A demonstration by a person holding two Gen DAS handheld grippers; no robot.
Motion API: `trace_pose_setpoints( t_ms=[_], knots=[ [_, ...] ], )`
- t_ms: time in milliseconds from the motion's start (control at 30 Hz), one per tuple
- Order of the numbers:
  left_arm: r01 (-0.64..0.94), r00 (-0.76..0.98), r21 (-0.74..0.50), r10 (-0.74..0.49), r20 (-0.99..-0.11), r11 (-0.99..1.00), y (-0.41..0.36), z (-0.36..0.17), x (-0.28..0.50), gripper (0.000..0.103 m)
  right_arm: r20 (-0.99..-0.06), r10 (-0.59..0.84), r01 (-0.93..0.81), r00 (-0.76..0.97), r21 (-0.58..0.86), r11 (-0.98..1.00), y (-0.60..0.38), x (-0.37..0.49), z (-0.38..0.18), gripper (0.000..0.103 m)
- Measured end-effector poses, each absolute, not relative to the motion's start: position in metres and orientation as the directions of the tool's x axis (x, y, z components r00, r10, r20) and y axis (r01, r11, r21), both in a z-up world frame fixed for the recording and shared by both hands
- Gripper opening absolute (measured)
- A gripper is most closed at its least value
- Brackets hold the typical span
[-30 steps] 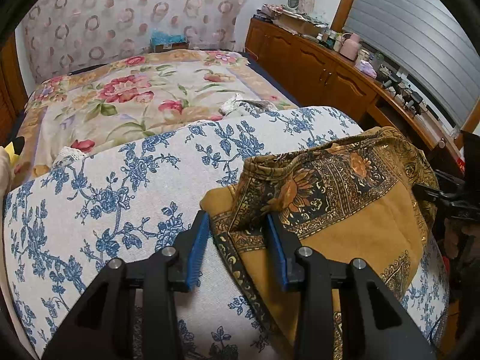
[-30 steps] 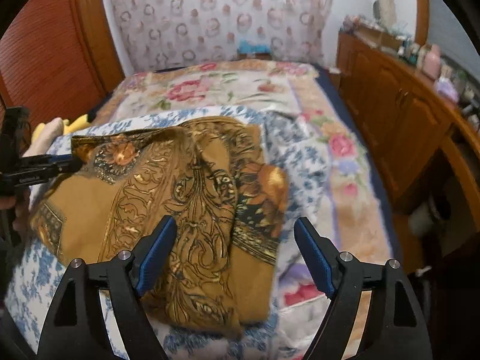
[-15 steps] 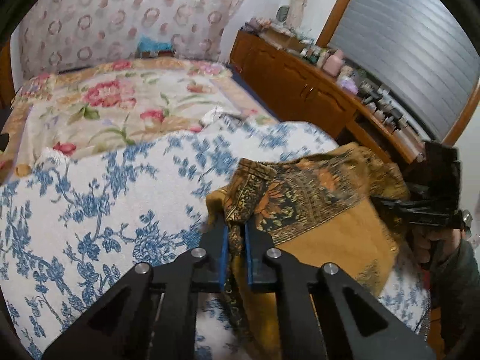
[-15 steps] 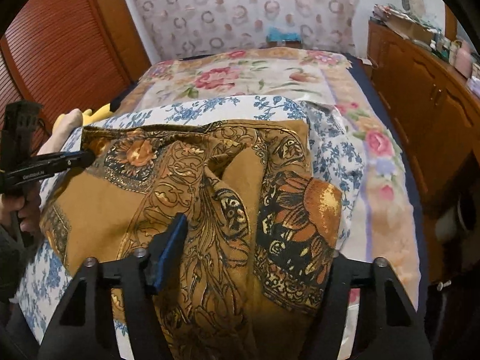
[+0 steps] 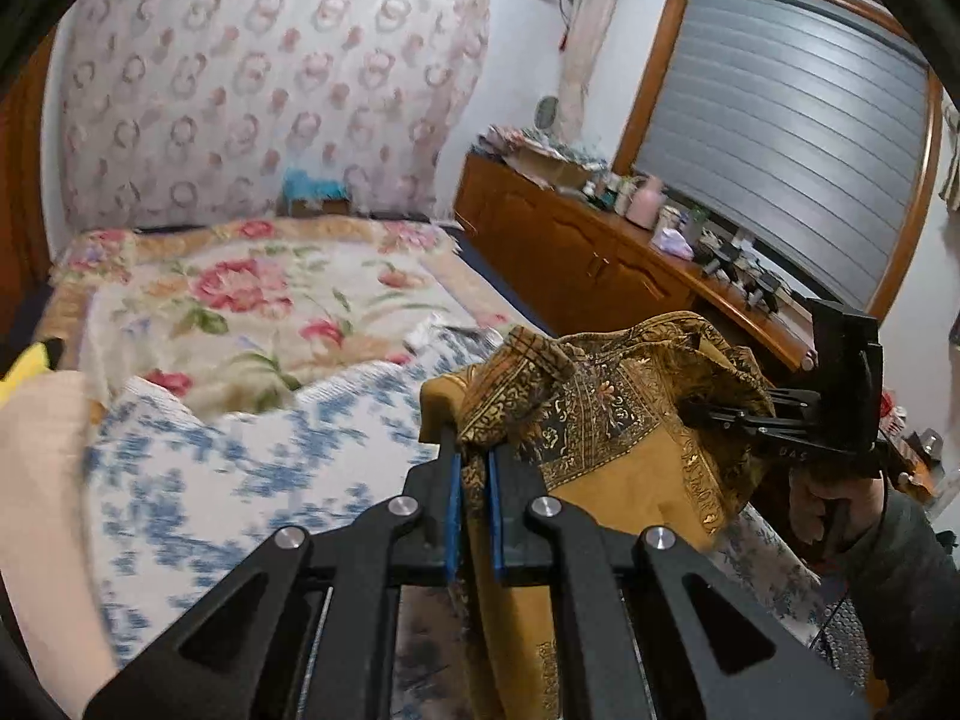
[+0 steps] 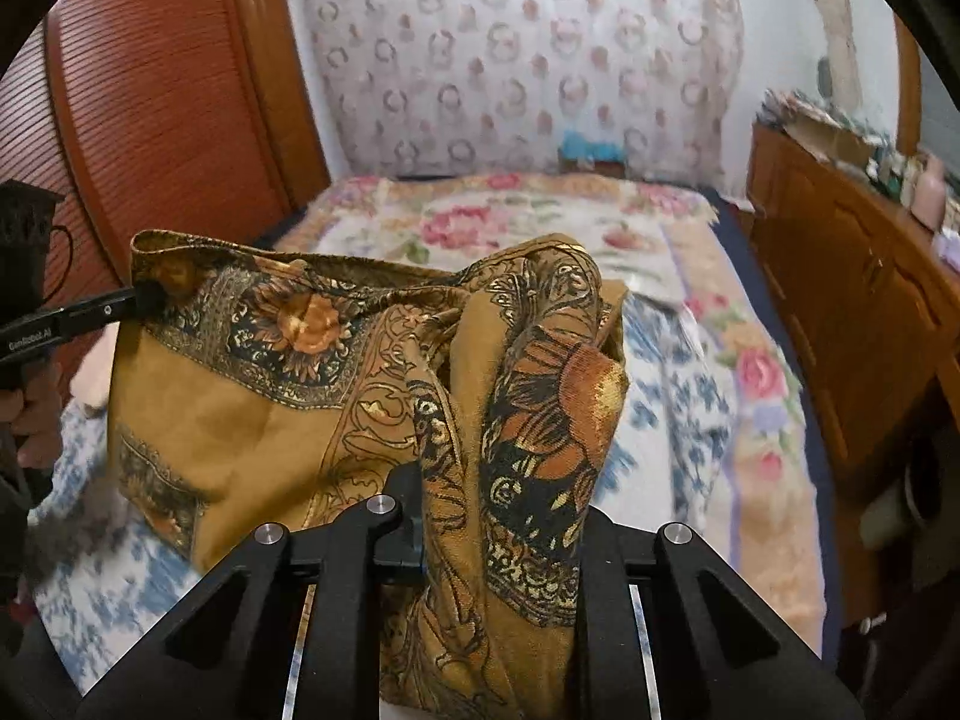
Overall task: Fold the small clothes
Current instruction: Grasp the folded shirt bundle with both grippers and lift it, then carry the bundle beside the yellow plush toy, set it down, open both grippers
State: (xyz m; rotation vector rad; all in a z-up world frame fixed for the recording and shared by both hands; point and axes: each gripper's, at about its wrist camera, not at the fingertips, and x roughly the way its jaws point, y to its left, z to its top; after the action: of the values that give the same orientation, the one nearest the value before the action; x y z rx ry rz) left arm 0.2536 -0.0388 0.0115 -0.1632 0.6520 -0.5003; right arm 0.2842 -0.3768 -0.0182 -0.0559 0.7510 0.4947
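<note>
The garment (image 6: 288, 396), mustard with dark floral borders, is hanging stretched between both claws, lifted clear of the blue-flowered cover (image 5: 228, 480) below them. The left claw (image 5: 474, 468) is pinching one bordered corner, its blue pads squeezed nearly together on the cloth. The right claw (image 6: 504, 516) has just been closing and is now gripping a thick bunched fold between its jaws. Beyond the claws the rose bedspread (image 5: 240, 300) is lying flat, with a wooden cabinet (image 5: 570, 252) off to their right.
</note>
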Motion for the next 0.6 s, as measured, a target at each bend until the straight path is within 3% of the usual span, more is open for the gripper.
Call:
trace_pose_setpoints(
  t_ms=[333, 600],
  knots=[
    [0.259, 0.788, -0.281, -0.371, -0.491, 0.924, 0.057, 0.03, 0.218, 0.004, -0.625, 0.51, -0.603, 0.591, 0.079, 0.794, -0.28, 0.297, 0.018, 0.015],
    [0.099, 0.869, -0.295, -0.227, -0.44, 0.95, 0.143, 0.028, 0.188, 0.004, -0.618, 0.56, -0.734, 0.552, -0.041, 0.678, -0.166, 0.313, 0.054, 0.015]
  ],
)
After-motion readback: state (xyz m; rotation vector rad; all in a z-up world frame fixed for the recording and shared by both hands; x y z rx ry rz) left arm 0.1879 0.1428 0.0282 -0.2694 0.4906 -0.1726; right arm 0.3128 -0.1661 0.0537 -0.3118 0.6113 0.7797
